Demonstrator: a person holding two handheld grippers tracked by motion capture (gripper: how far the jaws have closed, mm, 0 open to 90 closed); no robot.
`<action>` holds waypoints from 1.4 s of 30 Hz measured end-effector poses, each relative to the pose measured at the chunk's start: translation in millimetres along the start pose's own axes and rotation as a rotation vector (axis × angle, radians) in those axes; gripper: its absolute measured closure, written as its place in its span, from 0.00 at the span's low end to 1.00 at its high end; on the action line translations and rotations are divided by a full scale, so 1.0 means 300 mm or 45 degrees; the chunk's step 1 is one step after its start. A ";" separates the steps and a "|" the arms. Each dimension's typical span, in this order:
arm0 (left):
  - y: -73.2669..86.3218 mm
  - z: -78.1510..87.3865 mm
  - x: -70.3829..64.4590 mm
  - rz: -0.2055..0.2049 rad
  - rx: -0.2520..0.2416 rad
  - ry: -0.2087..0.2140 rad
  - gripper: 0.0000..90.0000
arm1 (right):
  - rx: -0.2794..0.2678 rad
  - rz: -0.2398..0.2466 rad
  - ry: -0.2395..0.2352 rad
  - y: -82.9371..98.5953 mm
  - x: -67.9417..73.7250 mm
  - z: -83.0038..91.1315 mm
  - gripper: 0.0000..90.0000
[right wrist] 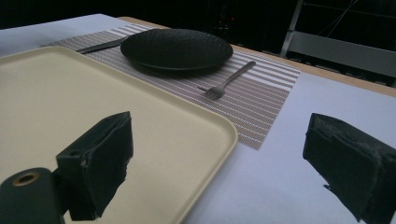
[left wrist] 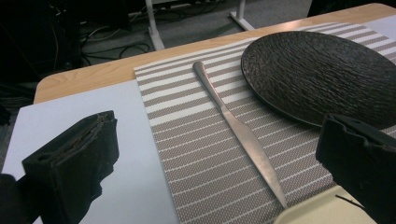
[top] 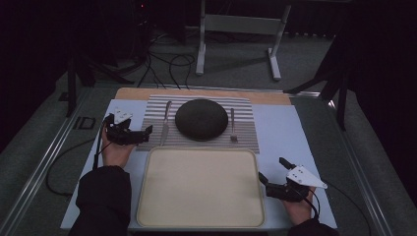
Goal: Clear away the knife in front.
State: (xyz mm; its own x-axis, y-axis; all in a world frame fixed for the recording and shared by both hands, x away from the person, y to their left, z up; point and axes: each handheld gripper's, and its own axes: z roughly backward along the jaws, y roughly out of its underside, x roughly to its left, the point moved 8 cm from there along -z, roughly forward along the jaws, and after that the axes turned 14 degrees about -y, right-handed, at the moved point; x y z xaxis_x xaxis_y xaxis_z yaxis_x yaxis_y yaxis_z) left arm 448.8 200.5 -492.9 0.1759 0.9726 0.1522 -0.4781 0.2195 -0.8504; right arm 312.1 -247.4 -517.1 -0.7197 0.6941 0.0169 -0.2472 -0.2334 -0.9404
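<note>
While both claws rest low on the pale blue bench (top: 280, 128), the high view shows the left claw (top: 147, 133) held wide open with nothing between its jaws, pointing across at the long silver table knife (top: 165, 124), which lies just beyond its tips on the brown-and-white striped placemat (top: 246, 129). Past the knife sits the round, dark, textured plate (top: 201, 119), and on the plate's far side lies the small silver fork (top: 233, 125). Just below the left claw's tips is the large cream rectangular plastic tray (top: 200, 187). The right claw (top: 270, 172) is also spread open and empty, just beside the tray's right edge and well apart from the fork.

From the left gripper view, the left claw (left wrist: 215, 154) has its jaws far apart at either side, and the knife (left wrist: 238, 128) lies straight ahead between them, flat on the placemat (left wrist: 196, 149), its blade end towards the claw. The plate (left wrist: 322, 74) is ahead on the right, near the knife but apart from it. A corner of the tray (left wrist: 322, 212) shows just in front of the right jaw.

From the right gripper view, the right claw (right wrist: 219, 163) gapes open, gripping nothing. The tray (right wrist: 93, 107) lies ahead under its left jaw, the bare bench (right wrist: 280, 154) under its right. Farther ahead, the fork (right wrist: 229, 80) lies on the placemat (right wrist: 261, 100), just beside the plate (right wrist: 176, 49).
</note>
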 end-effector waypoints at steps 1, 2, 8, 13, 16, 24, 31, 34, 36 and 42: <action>-0.001 -0.005 -0.001 -0.001 0.004 -0.001 0.00 | 0.000 0.000 0.000 0.000 0.000 0.000 0.09; -0.003 -0.012 -0.003 0.000 0.009 0.001 0.00 | -0.002 -0.002 -0.001 0.000 0.000 0.000 0.09; -0.011 -0.042 -0.013 -0.022 0.027 -0.002 0.00 | -0.003 -0.006 0.001 0.001 -0.002 0.001 0.09; -0.018 -0.062 -0.023 -0.031 0.040 0.001 0.00 | -0.002 -0.005 0.005 0.001 -0.004 0.002 0.09; -0.021 -0.076 -0.029 -0.028 0.051 0.001 0.00 | -0.004 -0.006 0.003 0.000 -0.003 0.003 0.09; -0.033 -0.110 -0.035 -0.029 0.067 0.002 0.00 | -0.003 -0.008 0.004 0.001 -0.004 0.002 0.09; -0.045 -0.141 -0.035 -0.009 0.071 -0.002 0.01 | -0.011 -0.018 0.004 0.001 -0.007 0.005 0.09; -0.050 -0.153 -0.035 -0.009 0.077 0.003 0.00 | -0.015 -0.021 0.004 0.000 -0.006 0.005 0.09; -0.053 -0.160 -0.035 -0.014 0.078 0.003 0.00 | -0.015 -0.021 0.003 0.000 -0.006 0.005 0.09; -0.062 -0.182 -0.035 -0.011 0.087 -0.004 0.00 | -0.013 -0.018 0.001 0.001 -0.005 0.003 0.09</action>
State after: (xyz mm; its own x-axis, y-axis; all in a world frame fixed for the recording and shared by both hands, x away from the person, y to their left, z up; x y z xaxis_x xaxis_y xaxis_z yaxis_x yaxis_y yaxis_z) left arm 502.9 182.1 -506.3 0.1777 0.9708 0.1613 -0.5345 0.2329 -0.8125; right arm 312.6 -249.2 -517.0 -0.7159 0.6976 0.0300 -0.2509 -0.2168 -0.9434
